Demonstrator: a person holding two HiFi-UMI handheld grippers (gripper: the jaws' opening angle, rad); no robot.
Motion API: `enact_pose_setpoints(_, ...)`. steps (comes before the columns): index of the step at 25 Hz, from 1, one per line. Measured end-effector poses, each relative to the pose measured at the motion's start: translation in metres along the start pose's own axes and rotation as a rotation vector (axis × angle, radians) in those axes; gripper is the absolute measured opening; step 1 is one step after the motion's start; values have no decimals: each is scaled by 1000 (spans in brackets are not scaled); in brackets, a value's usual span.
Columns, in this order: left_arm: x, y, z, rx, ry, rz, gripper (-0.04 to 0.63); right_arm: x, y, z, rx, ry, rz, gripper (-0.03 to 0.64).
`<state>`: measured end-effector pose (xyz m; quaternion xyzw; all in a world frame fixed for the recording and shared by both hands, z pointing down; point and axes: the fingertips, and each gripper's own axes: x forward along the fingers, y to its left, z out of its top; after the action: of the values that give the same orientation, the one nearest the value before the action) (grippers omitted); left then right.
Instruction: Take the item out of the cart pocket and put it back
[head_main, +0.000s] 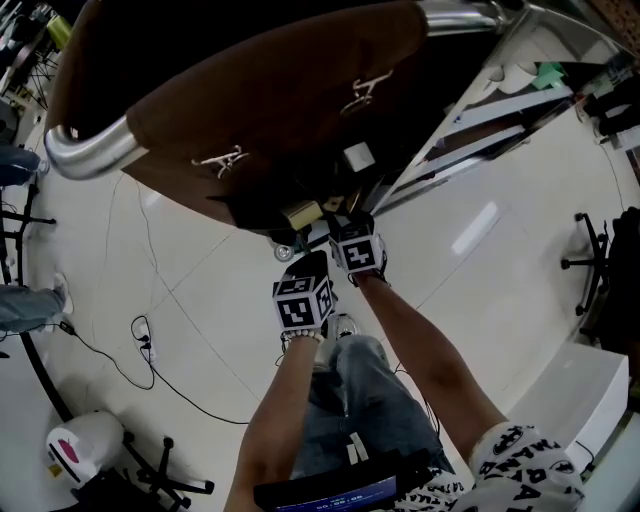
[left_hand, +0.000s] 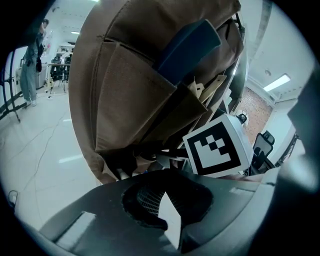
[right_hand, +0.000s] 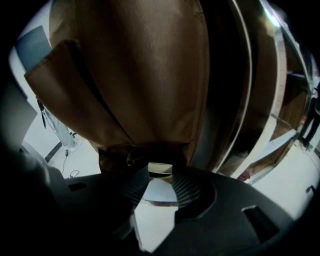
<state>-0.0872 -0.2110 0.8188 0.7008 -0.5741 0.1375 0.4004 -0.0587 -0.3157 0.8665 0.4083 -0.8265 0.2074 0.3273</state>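
Head view: both your arms reach forward to the underside of the cart's brown fabric bag (head_main: 260, 110), which hangs from a chrome rail (head_main: 85, 150) above the pale floor (head_main: 200, 330). Your left claw (head_main: 298, 265) sits lower in the frame and your right claw (head_main: 340, 228) just beyond it, both aimed at the dark lower edge of the bag.

Left gripper view: your left claw's tips meet and nothing is between them. Ahead hangs the bag with its sewn pocket (left_hand: 135, 100), and a dark blue flat thing (left_hand: 187, 50) sticks up out of a higher pocket. The marker cube (left_hand: 217, 147) of your right claw shows just to the right.

Right gripper view: your right claw pinches a small cream box (right_hand: 160, 169) between its ribbed pads, right at the bag's dark bottom hem; you cannot tell whether the box is still inside a pocket mouth
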Motion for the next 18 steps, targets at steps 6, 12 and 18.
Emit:
enact_pose_setpoints(6,-33,-27,10,1,6,-12,0,-54,4,17,-10,-36,-28,163)
enact_pose_setpoints(12,-98,-73,27,7,4,-35,0,-145,14,36,-2,-48,-44,163)
enact_pose_setpoints(18,-188,-128,50,26,-53,-84,0,-261,25,58,15,-95,-39,161)
